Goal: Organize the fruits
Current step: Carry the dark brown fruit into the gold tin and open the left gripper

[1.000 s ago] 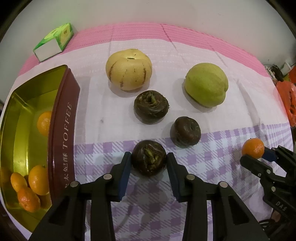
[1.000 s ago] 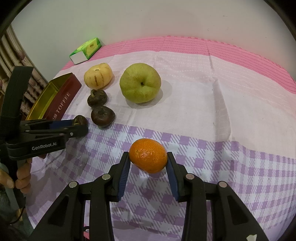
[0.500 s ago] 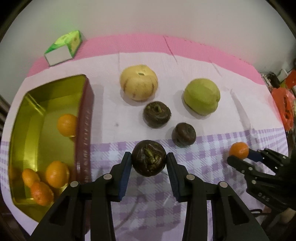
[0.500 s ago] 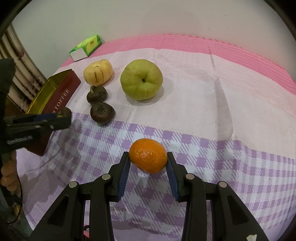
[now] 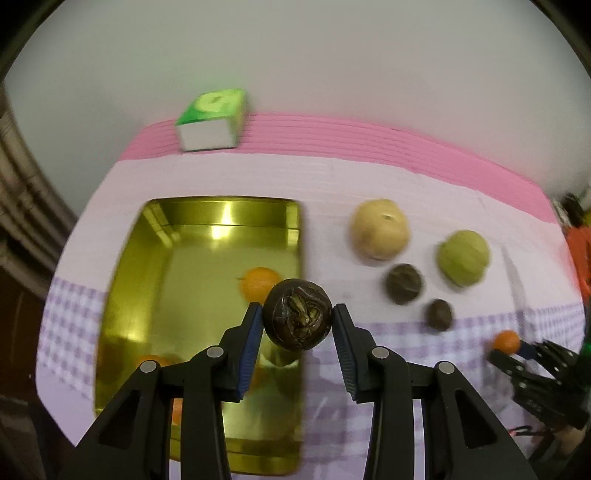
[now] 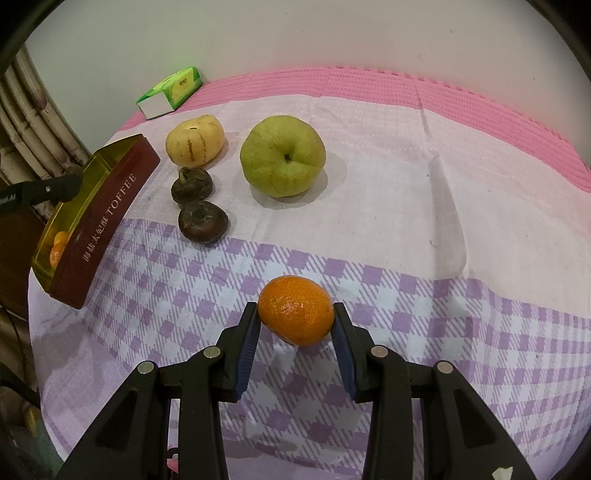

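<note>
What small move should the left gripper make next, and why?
Probably shift a little further over the tin and lower before releasing. The left gripper is shut on the dark fruit, which hangs right above the tin's near wall, with oranges already inside.

Plain room, table against a pale wall.
Table (image 6: 424,206) wears a cloth (image 6: 369,177): pink ribbed band at 12 o'clock, pale pink middle, purple-and-white check toward 6. Bare off-white wall (image 6: 332,33) right behind it. Patterned beige curtain (image 6: 33,122) folds at 9 o'clock. Green tissue box (image 6: 171,88) at 11, near the wall. Soft indoor light, faint shadows.
</note>
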Demonstrator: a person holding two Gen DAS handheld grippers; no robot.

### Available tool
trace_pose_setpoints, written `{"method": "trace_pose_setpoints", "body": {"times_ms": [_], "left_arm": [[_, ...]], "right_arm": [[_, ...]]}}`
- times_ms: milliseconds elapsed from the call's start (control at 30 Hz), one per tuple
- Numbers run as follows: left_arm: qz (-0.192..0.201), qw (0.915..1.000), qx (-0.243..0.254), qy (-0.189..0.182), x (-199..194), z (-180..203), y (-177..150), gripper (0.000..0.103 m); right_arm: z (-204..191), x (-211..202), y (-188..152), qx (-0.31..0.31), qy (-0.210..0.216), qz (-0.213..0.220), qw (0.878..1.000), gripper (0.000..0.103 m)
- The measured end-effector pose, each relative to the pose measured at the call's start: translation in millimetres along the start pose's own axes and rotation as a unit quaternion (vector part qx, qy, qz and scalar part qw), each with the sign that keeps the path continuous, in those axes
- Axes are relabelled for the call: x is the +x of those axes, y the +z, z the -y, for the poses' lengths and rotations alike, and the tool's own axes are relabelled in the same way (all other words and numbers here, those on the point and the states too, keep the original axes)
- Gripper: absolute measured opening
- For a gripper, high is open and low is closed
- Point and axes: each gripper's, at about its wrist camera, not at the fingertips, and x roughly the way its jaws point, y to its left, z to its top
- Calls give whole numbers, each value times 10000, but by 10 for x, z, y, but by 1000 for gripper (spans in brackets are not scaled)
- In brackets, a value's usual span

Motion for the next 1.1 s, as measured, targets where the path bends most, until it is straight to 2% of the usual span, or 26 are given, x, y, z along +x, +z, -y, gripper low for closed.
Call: {"method": "trace_pose_setpoints", "body": {"times_ms": [233, 400, 567, 1100], "left_arm": [[-44, 9976, -560, 395, 135, -561, -16, 39], [-120, 9960, -713, 533, 244, -792, -55, 39], [-281, 9947, -806, 565, 372, -899, -112, 39], [-545, 9942, -730, 564, 601, -884, -149, 39]], "right_arm": [[-36, 24, -5, -24, -38, -38, 10000, 36], [-55, 41, -8, -50, -76, -55, 9999, 36], [-56, 48, -7, -60, -99, -50, 9999, 36], [-69, 65, -24, -71, -122, -62, 9999, 36]]}}
